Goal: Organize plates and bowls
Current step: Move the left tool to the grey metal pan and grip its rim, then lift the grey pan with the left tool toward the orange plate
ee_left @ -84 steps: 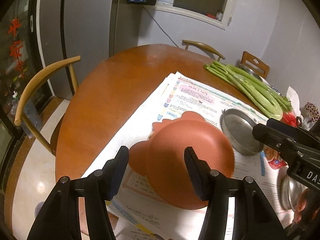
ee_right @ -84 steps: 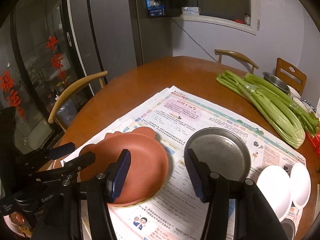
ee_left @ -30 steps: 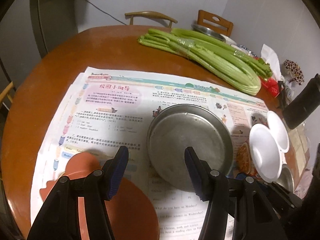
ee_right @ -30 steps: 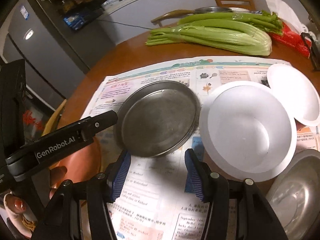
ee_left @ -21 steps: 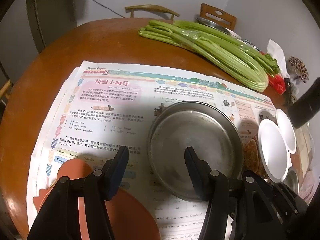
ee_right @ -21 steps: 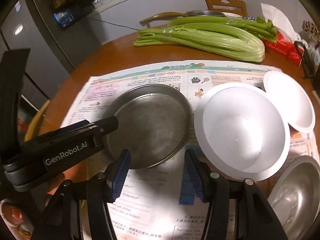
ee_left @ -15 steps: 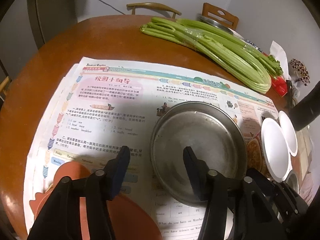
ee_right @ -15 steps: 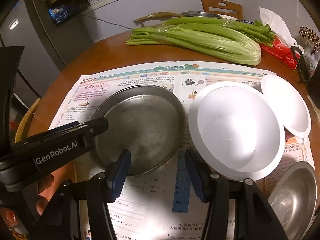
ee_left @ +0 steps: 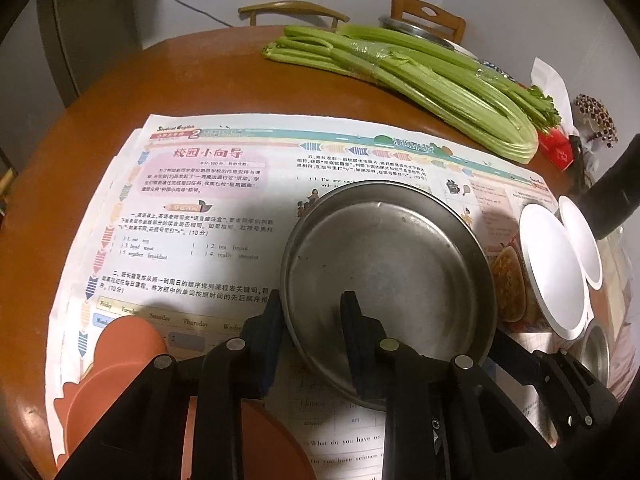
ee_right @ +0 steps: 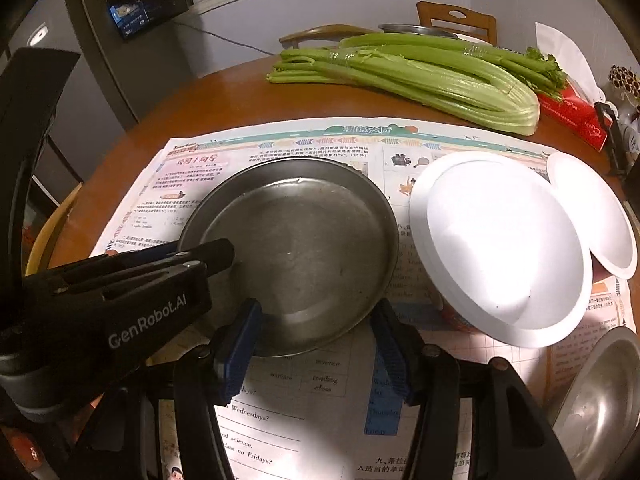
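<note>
The left claw (ee_left: 310, 312) is now pinching the near-left rim of the metal plate (ee_left: 384, 272): one finger is sitting outside the rim on the newspaper (ee_left: 200, 208) and the other inside the dish. Half a second ago these jaws were standing much wider, straddling the rim without gripping it. The plate is lying in the middle of the newspaper on the round wooden desk (ee_left: 168, 80), in the same spot as a second ago.

The right claw (ee_right: 316, 344) is hovering over the near edge of the same plate with its jaws spread and opening slightly, nothing pressed between them; it has drifted leftward from the white bowl (ee_right: 500, 248), which was sitting closer to its centre a second ago. That bowl is resting just right of the plate, a second white bowl (ee_right: 596, 216) overlapping its far-right side. The terracotta plate (ee_left: 132, 360) is lying at the near-left corner of the newspaper. Celery (ee_right: 420, 76) is lying across the far side of the desk.
</note>
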